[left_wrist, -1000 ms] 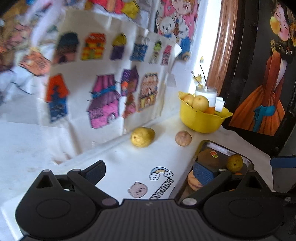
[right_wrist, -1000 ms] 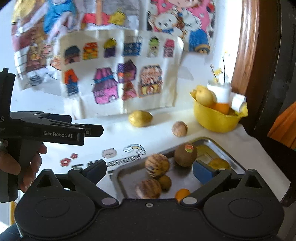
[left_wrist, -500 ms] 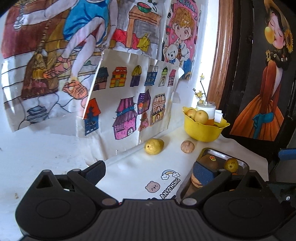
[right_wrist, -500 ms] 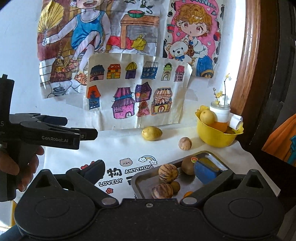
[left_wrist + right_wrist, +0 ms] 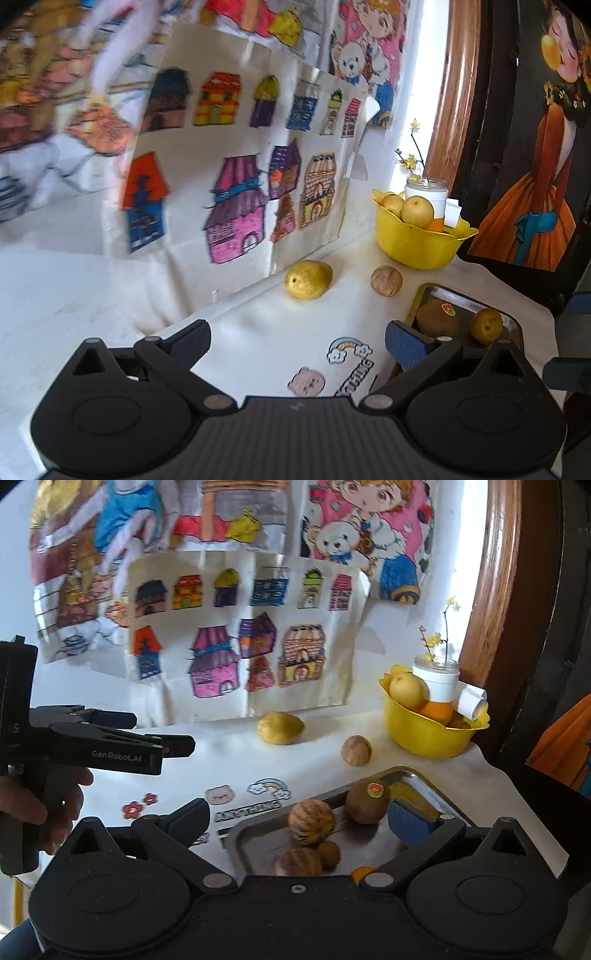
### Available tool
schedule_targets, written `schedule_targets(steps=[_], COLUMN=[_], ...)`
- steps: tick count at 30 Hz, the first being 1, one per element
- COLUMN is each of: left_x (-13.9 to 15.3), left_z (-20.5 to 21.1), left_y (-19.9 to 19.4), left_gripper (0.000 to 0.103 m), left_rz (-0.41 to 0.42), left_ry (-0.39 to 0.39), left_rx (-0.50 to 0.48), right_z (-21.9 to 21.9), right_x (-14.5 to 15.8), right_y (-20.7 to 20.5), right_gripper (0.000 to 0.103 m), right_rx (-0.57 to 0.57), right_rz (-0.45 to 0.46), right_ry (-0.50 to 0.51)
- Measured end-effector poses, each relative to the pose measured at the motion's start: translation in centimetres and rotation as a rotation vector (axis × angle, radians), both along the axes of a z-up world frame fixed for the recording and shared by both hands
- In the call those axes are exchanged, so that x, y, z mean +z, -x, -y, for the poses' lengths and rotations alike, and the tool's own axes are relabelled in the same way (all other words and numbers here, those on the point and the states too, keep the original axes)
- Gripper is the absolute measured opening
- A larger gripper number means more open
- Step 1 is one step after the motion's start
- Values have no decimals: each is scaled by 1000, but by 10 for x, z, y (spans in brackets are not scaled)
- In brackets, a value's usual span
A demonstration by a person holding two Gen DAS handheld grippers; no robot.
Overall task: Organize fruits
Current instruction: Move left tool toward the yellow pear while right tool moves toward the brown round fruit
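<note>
Fruits waited on the tray (image 5: 258, 843) at six o'clock as both grippers, fingers wide and empty, dipped back toward the counter (image 5: 229, 771).

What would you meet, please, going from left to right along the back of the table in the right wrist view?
Left gripper → yellow pear → small brown round fruit → yellow bowl holding fruit and a white jar.

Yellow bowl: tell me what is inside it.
The yellow bowl holds a yellow pear, an orange fruit, a white jar and a paper roll. The left wrist view shows a second pear. Anything beneath them is hidden.
</note>
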State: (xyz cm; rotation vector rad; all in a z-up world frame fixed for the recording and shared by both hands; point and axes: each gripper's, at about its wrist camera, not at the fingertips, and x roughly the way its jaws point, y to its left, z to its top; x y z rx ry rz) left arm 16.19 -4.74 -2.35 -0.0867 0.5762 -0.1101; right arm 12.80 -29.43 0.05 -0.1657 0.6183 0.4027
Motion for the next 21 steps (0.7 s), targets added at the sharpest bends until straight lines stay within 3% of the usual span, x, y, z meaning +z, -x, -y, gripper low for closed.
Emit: schedule_targets(steps=[21], left_x=[-57], left_z=[35], left_y=[-134], left_gripper=[102], left_rz=[-30], left_ry=[-47], left_rx=[-87], right_z=[26], right_x=[-34], right_y=[-123], right_gripper=[102], right_rx=[7], right_rz=[-50], right_ry=[21])
